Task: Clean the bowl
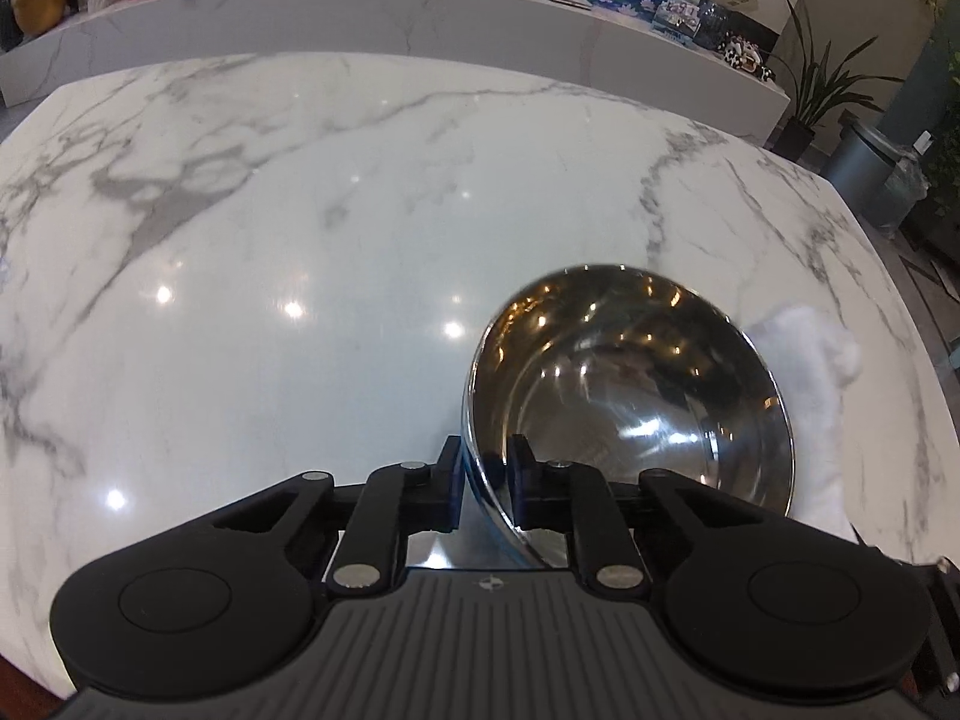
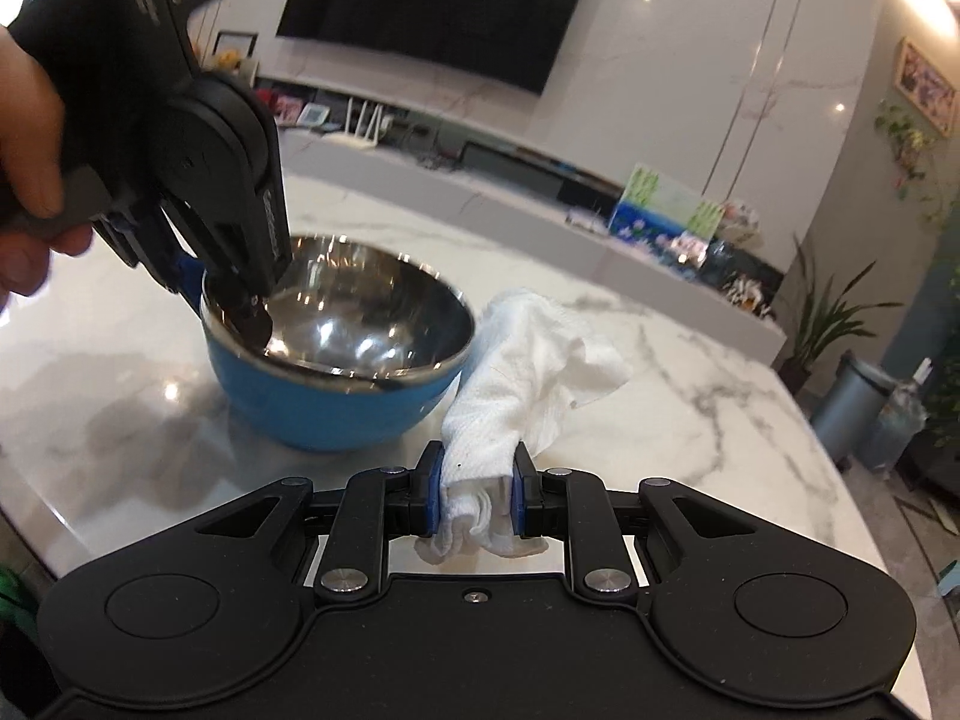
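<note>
White marble desk (image 2: 690,372), glossy, with a TV wall behind it at the top of the right wrist view. Bowl (image 2: 336,354) sits left of centre in that view: blue outside, steel inside, empty as far as the reflections let you see. In the left wrist view it fills the lower right.

Left gripper (image 1: 485,480) is clenched on the bowl's near rim, one pad outside the wall and one inside. Right gripper (image 2: 477,492) is clenched on a bunched white cloth (image 2: 528,372); the free end trails on the desk just beside the bowl, at its right side, and may be touching the wall.

Step in hand, as judged: bring the cloth into the bowl and wipe.

Notes for doing it well:
- Keep your left grip firm; the polished rim looks slippery, and the bowl may tip or skate under sideways wiping force.
- Lift the cloth clear over the rim rather than dragging it against the wall.
- Lead with the loose bunched end, not the fingertips, to avoid metal scraping.
- Sweep round the wall and stay off the clamped rim section.
</note>
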Demonstrator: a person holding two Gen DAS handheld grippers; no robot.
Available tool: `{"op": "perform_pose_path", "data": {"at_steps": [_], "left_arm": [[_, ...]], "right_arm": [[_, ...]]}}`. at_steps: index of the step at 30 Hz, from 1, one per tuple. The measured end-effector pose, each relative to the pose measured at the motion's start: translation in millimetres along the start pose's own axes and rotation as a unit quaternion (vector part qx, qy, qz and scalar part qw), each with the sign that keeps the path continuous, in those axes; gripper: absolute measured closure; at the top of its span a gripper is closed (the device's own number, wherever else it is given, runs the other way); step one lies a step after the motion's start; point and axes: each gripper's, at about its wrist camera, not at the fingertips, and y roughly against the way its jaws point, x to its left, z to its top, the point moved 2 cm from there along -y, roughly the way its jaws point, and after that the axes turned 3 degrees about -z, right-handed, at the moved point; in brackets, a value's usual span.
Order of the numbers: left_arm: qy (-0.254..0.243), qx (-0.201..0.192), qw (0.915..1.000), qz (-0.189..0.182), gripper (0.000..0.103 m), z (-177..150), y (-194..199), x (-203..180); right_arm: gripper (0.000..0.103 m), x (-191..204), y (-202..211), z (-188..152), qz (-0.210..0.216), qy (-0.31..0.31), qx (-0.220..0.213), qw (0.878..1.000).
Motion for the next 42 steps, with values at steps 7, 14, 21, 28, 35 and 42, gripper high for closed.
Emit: {"op": "perform_pose_path", "data": {"at_steps": [7,14,21,28,35,42], "left_arm": [[-0.002,-0.003,1.0000,-0.002,0.090,1,-2,-1],[0.005,-0.003,1.0000,-0.007,0.089,0,-1,0],[0.038,0.026,0.9987,-0.022,0.061,-10,-2,4],[0.036,0.033,0.9985,-0.024,0.067,-15,0,3],[0.013,0.026,0.9994,-0.020,0.084,-10,0,0],[-0.001,0.007,0.9999,-0.007,0.091,3,-1,2]], "right_arm": [[0.084,6,-8,-1,0.021,0.011,0.014,1.000],[0.084,18,-15,-7,0.048,0.026,0.050,0.997],[0.084,16,-26,-3,0.053,0.031,0.061,0.996],[0.084,21,-28,0,0.051,0.028,0.061,0.996],[0.084,13,-23,-1,0.022,0.017,0.037,0.999],[0.084,1,-19,6,-0.002,-0.001,-0.008,1.000]]}}
